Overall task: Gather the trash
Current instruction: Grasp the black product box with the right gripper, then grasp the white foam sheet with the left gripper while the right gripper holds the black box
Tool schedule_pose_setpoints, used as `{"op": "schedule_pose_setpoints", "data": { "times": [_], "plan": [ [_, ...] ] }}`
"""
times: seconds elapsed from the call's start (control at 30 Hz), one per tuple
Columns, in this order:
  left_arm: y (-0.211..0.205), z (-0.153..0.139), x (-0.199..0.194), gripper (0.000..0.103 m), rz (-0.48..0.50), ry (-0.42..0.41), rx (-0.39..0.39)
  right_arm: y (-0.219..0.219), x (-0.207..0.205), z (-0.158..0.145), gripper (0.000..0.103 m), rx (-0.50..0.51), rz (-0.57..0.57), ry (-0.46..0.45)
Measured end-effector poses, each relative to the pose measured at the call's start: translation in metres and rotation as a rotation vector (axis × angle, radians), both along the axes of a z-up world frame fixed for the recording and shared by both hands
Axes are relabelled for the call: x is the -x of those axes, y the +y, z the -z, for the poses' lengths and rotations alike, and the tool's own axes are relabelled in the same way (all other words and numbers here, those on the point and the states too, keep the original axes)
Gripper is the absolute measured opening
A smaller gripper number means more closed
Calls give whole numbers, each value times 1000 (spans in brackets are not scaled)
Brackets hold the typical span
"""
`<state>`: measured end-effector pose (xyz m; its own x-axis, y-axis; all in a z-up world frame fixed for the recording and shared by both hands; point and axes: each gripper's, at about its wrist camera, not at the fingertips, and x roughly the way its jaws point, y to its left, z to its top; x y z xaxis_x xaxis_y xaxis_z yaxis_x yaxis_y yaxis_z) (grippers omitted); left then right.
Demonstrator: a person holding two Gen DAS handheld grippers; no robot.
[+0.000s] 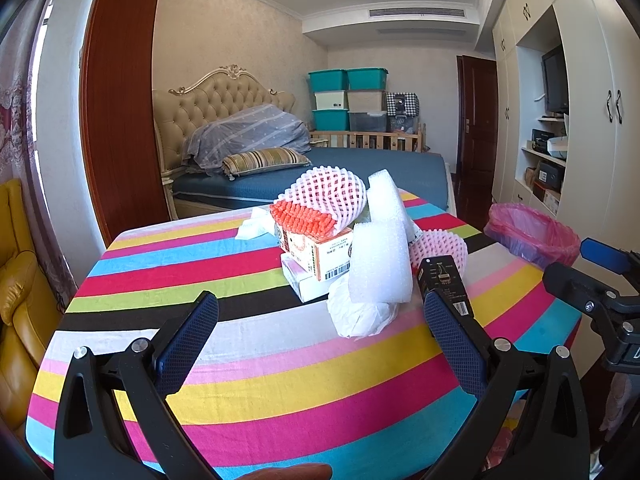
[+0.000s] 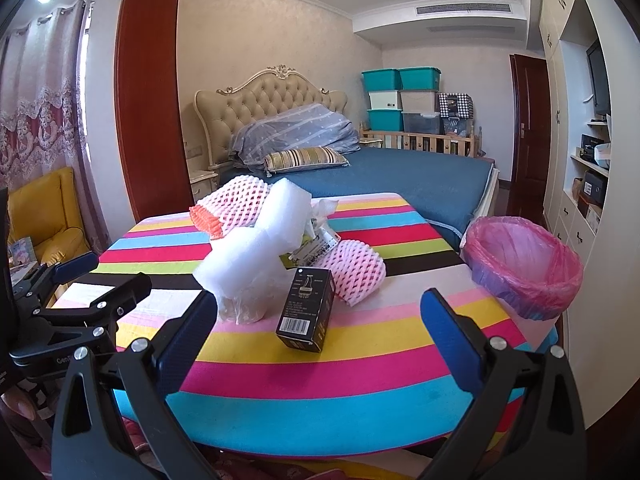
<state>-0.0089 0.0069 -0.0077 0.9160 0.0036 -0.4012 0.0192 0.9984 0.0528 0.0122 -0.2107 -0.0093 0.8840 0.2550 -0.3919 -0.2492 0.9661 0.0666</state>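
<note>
A heap of trash lies on the striped table (image 1: 240, 360): pink foam fruit nets (image 1: 326, 192) (image 2: 356, 270), white foam wrap (image 1: 380, 268) (image 2: 248, 256), an orange-and-white carton (image 1: 316, 250), a white box (image 1: 306, 284) and a small black box (image 2: 308, 314) (image 1: 444, 280). A bin with a pink liner (image 2: 524, 260) (image 1: 532, 236) stands at the table's right edge. My left gripper (image 1: 320, 336) is open and empty, short of the heap. My right gripper (image 2: 320, 340) is open and empty, with the black box just ahead between its fingers.
A bed with a blue cover (image 1: 360, 172) lies behind the table. A yellow armchair (image 1: 16, 300) is on the left, white cupboards (image 1: 580, 120) on the right. Teal storage bins (image 1: 348, 96) are stacked at the far wall.
</note>
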Motion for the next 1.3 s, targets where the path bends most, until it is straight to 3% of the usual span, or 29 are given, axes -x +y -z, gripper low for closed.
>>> {"op": "schedule_pose_setpoints", "data": {
  "times": [0.2, 0.43, 0.7, 0.8, 0.93, 1.03, 1.3],
  "plan": [
    [7, 6, -7, 97, 5, 17, -7, 11, -14, 15, 99, 29, -1, 23],
    [28, 21, -23, 97, -69, 33, -65, 38, -48, 38, 99, 105, -17, 64],
    [48, 40, -38, 96, -24, 136, 29, 59, -88, 64, 98, 168, -8, 147],
    [46, 41, -39, 96, 15, 140, 35, 61, -99, 71, 83, 173, -5, 191],
    [36, 46, -44, 96, 50, 187, 25, 55, -99, 80, 44, 158, -24, 223],
    [22, 40, -42, 96, 81, 169, -3, 42, -91, 80, 38, 132, -14, 198],
    [-24, 23, -61, 97, 163, 94, -52, 9, -68, 65, 37, 124, 15, 111]
  ]
}}
